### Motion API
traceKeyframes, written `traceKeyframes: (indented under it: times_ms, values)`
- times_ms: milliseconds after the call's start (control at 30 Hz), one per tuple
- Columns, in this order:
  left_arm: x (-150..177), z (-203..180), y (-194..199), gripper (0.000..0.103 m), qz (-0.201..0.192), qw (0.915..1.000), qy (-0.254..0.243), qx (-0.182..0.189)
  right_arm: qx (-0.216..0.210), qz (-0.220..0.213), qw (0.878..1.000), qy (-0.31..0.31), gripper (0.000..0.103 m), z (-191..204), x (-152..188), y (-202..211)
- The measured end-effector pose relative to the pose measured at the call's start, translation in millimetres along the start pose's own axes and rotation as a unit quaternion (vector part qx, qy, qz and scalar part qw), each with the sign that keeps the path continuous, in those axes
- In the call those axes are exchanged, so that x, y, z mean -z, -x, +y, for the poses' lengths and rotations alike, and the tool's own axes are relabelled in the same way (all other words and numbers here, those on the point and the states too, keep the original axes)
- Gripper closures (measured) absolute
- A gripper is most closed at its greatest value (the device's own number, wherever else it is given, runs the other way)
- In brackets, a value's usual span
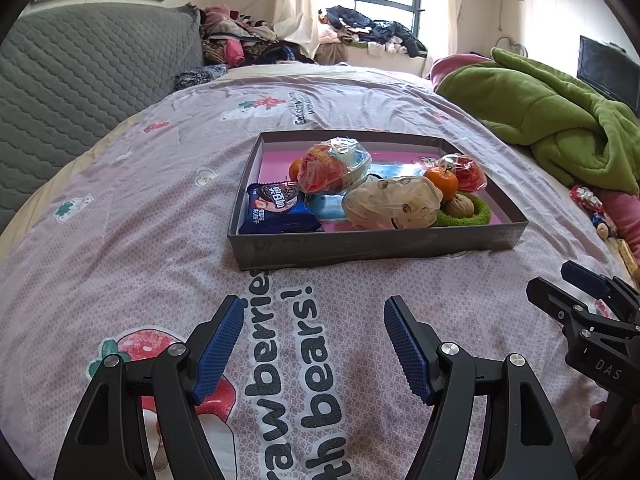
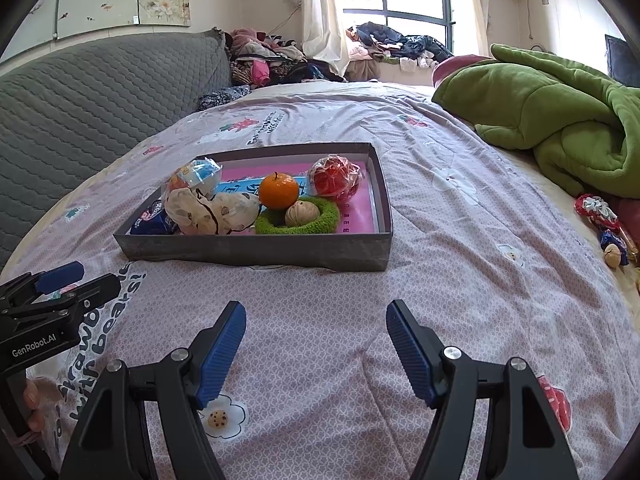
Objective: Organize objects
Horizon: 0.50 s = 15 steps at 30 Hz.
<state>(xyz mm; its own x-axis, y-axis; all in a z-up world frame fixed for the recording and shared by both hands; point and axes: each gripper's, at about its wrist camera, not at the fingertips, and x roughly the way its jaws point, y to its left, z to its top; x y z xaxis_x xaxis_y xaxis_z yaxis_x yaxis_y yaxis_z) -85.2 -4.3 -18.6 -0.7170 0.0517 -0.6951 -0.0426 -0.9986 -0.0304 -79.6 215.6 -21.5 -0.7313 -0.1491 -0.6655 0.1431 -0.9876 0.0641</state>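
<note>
Box [image 1: 372,246] lies flat — long axis crosswise — before both spread, empty claws.

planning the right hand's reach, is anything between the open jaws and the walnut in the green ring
Only the tray's near wall lies between the right gripper and the walnut in the green ring; the bedsheet between holds nothing.

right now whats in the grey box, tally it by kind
oranges: 2 (one by the walnut, one mostly hidden behind the wrapped snacks)
clear-wrapped snacks: 2 ()
blue cookie packet: 1
walnut: 1
green fuzzy ring: 1
cream patterned scrunchie: 1
total: 8
</note>
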Motion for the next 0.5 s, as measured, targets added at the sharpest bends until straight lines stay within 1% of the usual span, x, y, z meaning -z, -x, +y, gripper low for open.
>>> traceKeyframes:
  times_ms: [433,500]
  values:
    - [-0.6,-0.2,0.5,0.029,-0.006,1.0000,-0.004,-0.002,0.002,0.005,1.000,0.002,0.031,0.4,1.6,-3.8]
    - [-1.0,-0.1,0.2,0.029,-0.003,1.0000,-0.002,0.003,0.003,0.005,1.000,0.002,0.031,0.2,1.5,-3.7]
